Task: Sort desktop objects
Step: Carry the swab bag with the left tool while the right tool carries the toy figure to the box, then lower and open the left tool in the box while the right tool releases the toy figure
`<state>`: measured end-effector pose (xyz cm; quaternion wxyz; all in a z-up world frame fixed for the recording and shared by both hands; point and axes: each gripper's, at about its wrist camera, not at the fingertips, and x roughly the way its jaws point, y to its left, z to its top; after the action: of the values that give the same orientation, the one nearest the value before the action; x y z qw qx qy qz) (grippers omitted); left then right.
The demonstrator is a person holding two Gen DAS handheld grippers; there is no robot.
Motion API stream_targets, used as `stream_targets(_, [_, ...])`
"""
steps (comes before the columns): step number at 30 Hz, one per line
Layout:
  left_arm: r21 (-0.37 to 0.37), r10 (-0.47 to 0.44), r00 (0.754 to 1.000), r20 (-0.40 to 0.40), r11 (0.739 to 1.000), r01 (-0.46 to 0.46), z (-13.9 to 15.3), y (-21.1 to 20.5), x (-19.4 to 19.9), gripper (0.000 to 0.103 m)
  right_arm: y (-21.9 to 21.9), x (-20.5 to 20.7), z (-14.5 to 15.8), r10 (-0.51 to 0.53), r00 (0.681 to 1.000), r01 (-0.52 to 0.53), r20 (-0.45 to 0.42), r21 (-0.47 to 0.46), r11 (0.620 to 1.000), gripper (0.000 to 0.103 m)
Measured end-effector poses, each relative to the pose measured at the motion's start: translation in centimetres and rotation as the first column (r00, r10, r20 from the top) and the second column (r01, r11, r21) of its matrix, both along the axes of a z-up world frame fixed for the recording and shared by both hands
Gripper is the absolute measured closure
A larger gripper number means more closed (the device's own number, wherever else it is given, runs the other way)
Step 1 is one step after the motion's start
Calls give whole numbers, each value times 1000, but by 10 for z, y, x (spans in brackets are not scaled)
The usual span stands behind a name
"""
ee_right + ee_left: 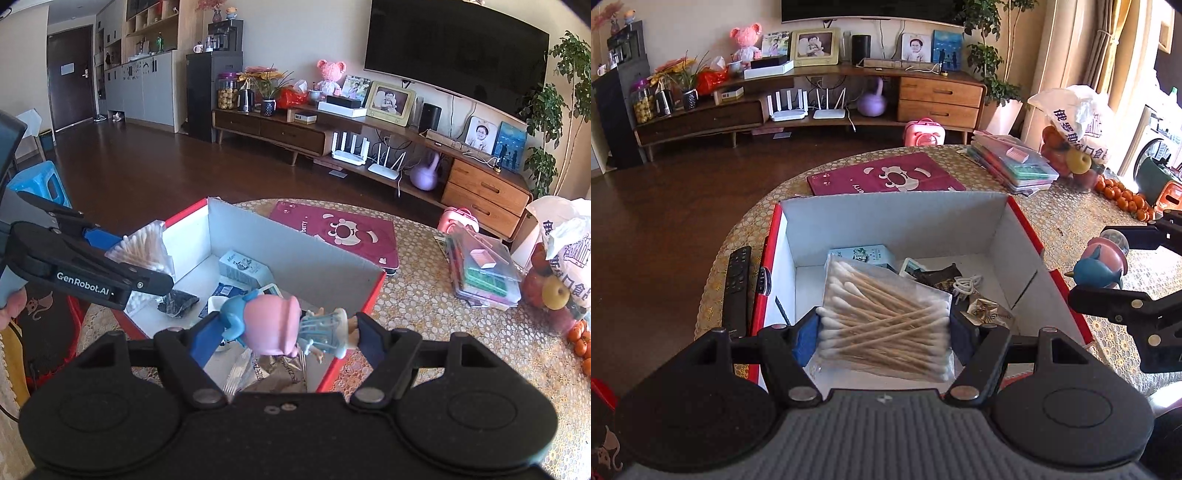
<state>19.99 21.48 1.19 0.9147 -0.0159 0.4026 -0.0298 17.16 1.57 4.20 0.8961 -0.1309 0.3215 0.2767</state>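
Both claws loaded over the box, drop step pending.
Left claw (884, 326) clamps one swab pack (886, 325) above the box (897, 218) interior; right claw (286, 332) clamps one figurine (280, 325) above the box's near corner. Next, I'd judge: part each claw so its item lands inside. Count: two remotes (737, 291) on the counter (1071, 210), one box.

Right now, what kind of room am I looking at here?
Most likely a home living room: a large wall television hangs above a wooden media console lined with framed family photos, and wifi routers sit on its lower shelf.
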Motion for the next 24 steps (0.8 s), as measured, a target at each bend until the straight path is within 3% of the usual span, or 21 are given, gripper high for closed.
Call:
stream_targets(19, [58, -26, 996, -84, 998, 31, -44, 5, 73, 34, 41, 45, -55, 40, 995, -45, -95, -57, 997, 27])
stream_targets(24, [43, -42, 993, -114, 998, 48, -55, 5, 83, 34, 47, 51, -67, 48, 992, -56, -117, -69, 996, 27])
